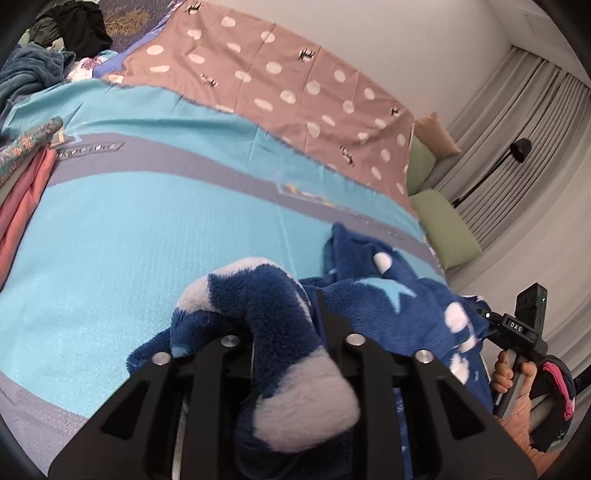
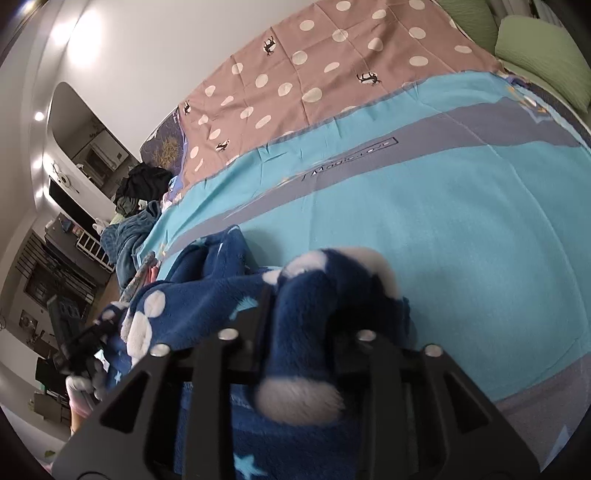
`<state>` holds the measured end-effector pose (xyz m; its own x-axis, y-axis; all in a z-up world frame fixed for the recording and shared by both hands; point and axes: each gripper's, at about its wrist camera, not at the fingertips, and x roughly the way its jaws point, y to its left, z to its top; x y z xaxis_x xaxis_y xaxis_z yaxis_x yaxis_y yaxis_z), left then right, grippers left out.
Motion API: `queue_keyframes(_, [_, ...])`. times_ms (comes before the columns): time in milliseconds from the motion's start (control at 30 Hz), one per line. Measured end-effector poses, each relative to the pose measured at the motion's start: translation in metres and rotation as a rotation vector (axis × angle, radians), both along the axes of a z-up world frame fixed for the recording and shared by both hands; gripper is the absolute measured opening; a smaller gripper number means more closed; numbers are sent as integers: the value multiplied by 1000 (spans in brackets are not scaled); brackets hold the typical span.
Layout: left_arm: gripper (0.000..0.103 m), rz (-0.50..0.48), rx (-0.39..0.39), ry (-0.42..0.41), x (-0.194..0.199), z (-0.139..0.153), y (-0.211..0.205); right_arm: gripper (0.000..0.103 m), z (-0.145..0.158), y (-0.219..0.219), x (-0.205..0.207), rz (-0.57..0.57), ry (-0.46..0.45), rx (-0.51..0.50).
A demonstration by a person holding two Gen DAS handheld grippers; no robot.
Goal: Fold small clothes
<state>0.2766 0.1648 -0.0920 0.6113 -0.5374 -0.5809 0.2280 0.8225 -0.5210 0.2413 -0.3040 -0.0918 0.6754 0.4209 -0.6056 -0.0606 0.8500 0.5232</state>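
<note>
Bedroom; a bed spread with a turquoise sheet crossed by grey bands, its far half overlaid by a brown polka-dot cloth. White wall and pleated curtains lie beyond the far edge.

Task item: a navy fleece garment patterned with white dots and pale blue stars, thick-piled and bunched, stretched between the two tools above the near part of the sheet. In the left wrist view a rolled fold with a large white patch fills the space between the fingers of the left gripper, which are closed on that fold; the rest of the cloth trails off to the right of the fingers toward the person's hand gripping the other tool's handle. In the right wrist view the right gripper likewise clamps a thick fold of the garment, the remainder running left of its fingers.

Containers: none visible.

Surroundings: ahead and left of the left fingers, at the sheet's edge, lie a pink cloth and a floral cloth; farther off, a teal blanket and a dark clothes heap. Green pillows sit far ahead-right of the right fingers. The broad turquoise area directly ahead of both finger pairs bears nothing.
</note>
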Motion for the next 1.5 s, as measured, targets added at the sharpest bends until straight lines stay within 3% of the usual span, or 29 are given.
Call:
queue_keyframes(67, [32,-7,29,-16,-7,8,-2,47,7,0,-10,8,-23,-8])
queue_keyframes(233, [50,-45,20,-57,-37,25,-9,50,22,9,-33,71,-45,-37])
queue_keyframes(367, [50,-116,-85,-3,-53,30,-9,52,21,31,-44,198,-19,-91])
queue_keyframes(533, [50,-176,6,79,-46,16,-34,55,14,73,-41,362,15,-178])
queue_keyframes(600, [47,-193,-8,127,-31,6,-42,59,11,85,-33,382,24,-197])
queue_keyframes(667, [39,-207,-40,114,-14,10,-48,58,14,91,-20,390,16,-198])
queue_keyframes(733, [40,-197,-43,29,3,24,-51,58,27,86,-2,339,-36,-172])
queue_keyframes(800, [46,-101,1,-82,26,39,-49,60,40,76,20,220,-108,-199])
queue_keyframes(867, [47,7,-19,-65,47,42,-39,62,42,57,34,85,-85,-160])
queue_keyframes(933, [49,10,-65,-63,48,45,-33,62,37,43,30,93,-65,-58])
queue_keyframes(1033, [60,-2,-13,-124,32,50,-32,64,29,32,13,76,-63,-118])
queue_keyframes(1100, [60,2,25,-119,21,47,-28,65,22,22,0,54,-44,-155])
queue_keyframes(1267, [61,36,79,-37,-4,26,-5,65,13,-4,-28,-2,8,-128])
queue_keyframes(1500, [61,55,82,-32,-59,20,21,66,17,-17,-81,-21,-12,-156])
